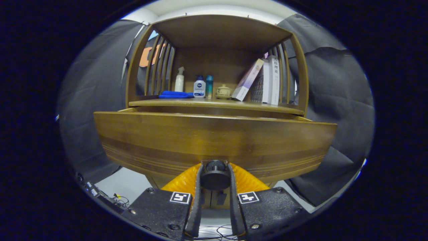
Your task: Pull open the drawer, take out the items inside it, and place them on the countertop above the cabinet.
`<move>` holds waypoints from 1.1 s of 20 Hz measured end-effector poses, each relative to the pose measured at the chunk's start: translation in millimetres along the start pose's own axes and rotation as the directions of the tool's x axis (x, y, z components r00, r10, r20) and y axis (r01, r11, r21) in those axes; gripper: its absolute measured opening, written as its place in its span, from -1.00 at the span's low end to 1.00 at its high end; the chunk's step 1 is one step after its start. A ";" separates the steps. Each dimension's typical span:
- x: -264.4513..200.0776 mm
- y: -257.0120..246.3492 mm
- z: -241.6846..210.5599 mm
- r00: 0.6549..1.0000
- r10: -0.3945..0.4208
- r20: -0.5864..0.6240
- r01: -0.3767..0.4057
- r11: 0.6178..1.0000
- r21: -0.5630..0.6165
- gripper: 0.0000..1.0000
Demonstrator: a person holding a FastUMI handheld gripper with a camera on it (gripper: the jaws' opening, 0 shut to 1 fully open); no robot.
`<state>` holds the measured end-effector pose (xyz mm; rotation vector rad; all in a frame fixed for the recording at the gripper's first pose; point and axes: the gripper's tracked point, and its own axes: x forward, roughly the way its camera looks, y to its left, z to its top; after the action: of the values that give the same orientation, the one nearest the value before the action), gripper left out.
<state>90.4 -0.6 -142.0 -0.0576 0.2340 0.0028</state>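
Note:
A wooden drawer front (214, 140) fills the space just ahead of the fingers and stands pulled out from the cabinet. Its round dark knob (215, 174) sits between the two fingers, and my gripper (215, 167) is shut on it. The inside of the drawer is hidden behind its front panel. Above it runs the wooden countertop (187, 103) with a shelf frame over it.
On the countertop stand a folded blue cloth (175, 95), a white spray bottle (179, 80), a white bottle with a blue cap (199, 87), a teal bottle (209, 86), a small lidded pot (223, 91) and several books (264, 82). Cables (120, 201) lie on the floor below.

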 end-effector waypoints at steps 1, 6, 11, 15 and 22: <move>-3.5 0.7 -3.5 1.000 0.003 -0.008 -0.003 1.000 0.005 -0.23; -23.6 3.4 -10.1 1.000 0.011 -0.009 -0.011 1.000 0.011 -0.23; -44.3 3.8 -15.9 1.000 0.019 -0.018 -0.018 1.000 0.019 -0.23; -58.7 4.8 -21.3 0.999 0.030 -0.024 -0.029 0.999 0.036 -0.23; -67.4 2.0 -32.2 0.998 0.039 -0.057 -0.038 0.999 0.016 -0.16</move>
<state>17.4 -0.3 -157.7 -0.0383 0.2927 0.0380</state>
